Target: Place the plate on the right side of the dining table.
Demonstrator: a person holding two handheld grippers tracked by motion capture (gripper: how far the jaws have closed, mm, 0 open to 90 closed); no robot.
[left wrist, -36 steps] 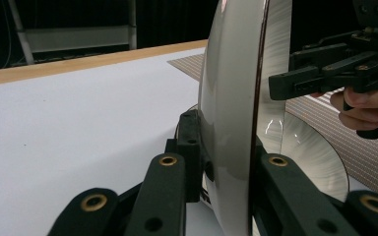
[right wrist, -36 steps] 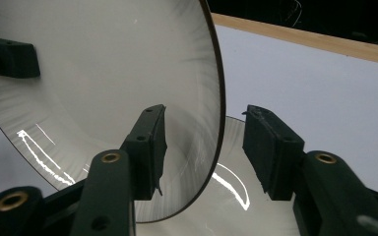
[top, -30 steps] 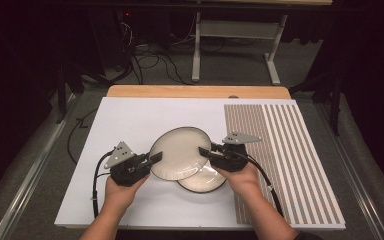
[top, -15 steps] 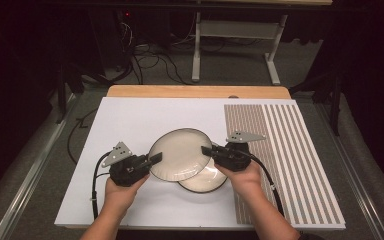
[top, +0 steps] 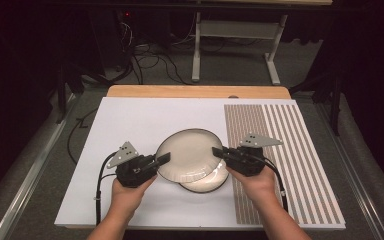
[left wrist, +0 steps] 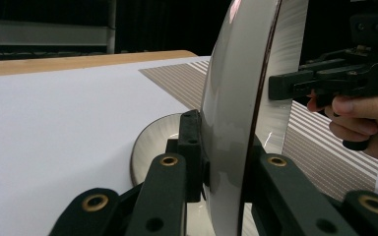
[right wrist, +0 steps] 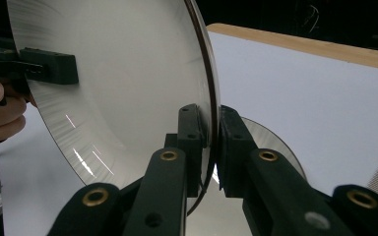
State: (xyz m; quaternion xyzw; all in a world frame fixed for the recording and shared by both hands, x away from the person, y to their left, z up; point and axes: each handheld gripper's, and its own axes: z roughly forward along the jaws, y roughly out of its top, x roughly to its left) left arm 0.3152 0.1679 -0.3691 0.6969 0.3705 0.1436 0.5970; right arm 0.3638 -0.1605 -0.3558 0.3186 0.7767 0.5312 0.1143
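A cream plate with a dark rim (top: 190, 152) is held above the white mat between both grippers. My left gripper (top: 162, 159) is shut on its left rim, and the left gripper view shows the plate (left wrist: 231, 123) edge-on between the jaws. My right gripper (top: 217, 151) has just been closing on the right rim and its pads now press on the plate (right wrist: 128, 73). A second cream plate (top: 207, 185) lies flat on the mat, partly hidden under the held one. It also shows as the lower plate (left wrist: 152, 142) beyond the left jaws and the lower plate (right wrist: 270, 142) beyond the right jaws.
The white mat (top: 145, 120) covers the table, with a brown-striped panel (top: 280, 140) on its right part. A wooden table edge (top: 195, 91) runs along the far side. Cables and a metal stand (top: 200, 45) sit on the dark floor beyond.
The right gripper has moved slightly up and inward on the plate's right rim, and the held plate has shifted a little. The left hand has stayed put.
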